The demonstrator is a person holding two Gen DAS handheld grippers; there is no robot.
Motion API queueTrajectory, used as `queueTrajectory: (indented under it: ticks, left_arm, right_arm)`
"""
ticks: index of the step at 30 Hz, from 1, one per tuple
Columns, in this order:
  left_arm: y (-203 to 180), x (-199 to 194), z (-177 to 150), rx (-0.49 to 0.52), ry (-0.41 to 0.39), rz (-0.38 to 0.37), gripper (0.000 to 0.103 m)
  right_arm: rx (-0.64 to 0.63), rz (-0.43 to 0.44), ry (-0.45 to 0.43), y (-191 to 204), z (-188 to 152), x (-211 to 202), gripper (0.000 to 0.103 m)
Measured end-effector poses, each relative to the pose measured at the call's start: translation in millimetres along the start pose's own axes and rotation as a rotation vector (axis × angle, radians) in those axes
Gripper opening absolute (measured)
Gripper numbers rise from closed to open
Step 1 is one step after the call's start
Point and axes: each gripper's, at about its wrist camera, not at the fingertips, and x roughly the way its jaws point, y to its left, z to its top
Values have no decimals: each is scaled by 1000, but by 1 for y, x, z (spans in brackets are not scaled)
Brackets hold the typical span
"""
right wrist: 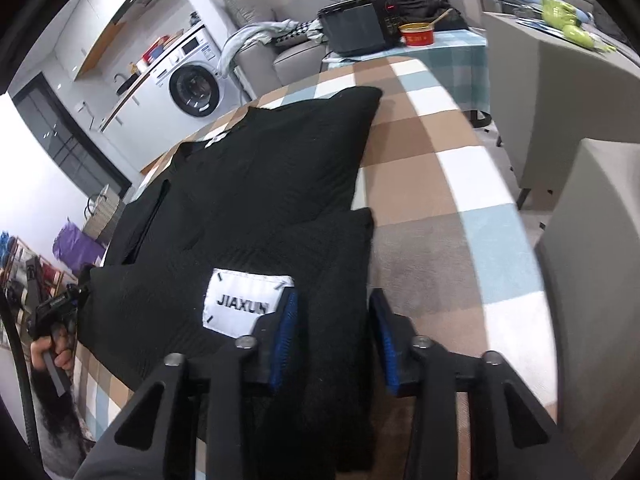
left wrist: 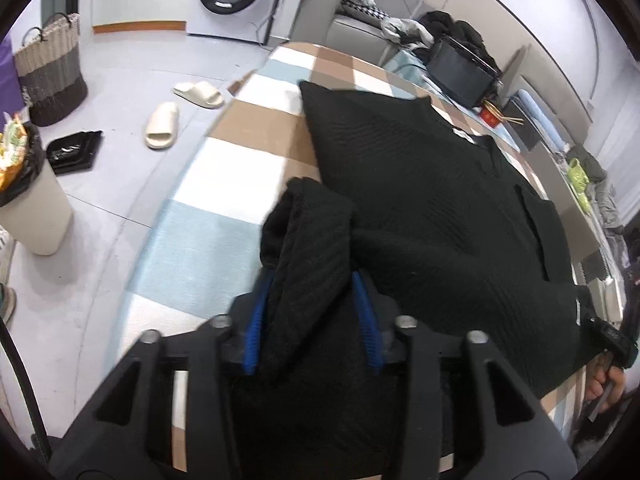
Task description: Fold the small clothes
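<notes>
We are laying the hem fold of the black top (left wrist: 420,184) on the checked tabletop (left wrist: 224,168), both grippers' (left wrist: 312,320) (right wrist: 332,332) fingers parted around cloth; next, withdrawing toward six o'clock.

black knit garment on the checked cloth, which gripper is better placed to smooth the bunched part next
Left, probably. The left gripper straddles the bunched fold of the black knit garment; the right gripper sits over an edge already flat.
</notes>
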Motion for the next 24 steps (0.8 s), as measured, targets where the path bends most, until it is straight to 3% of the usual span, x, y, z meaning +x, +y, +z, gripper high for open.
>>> queueTrajectory:
  ticks: [2, 6, 13, 22, 24]
  left_arm:
    - [-6, 3, -2, 32, 9, -2, 24]
    - [-15, 0, -9, 72, 19, 10, 24]
    - [-21, -21, -35, 93, 29, 9, 24]
    - [-10, -48, -40, 32, 24, 16, 35]
    - [-6, -61, -44, 28, 8, 17, 41]
  right_arm:
    - [-18, -10, 4, 3, 0, 3, 28]
    - [21, 20, 18, -5, -2, 3, 24]
    - [7, 0, 45, -8, -13, -5, 24]
    - [105, 62, 49, -26, -13, -24, 27]
    - [115, 77, 37, -30, -15, -36, 28]
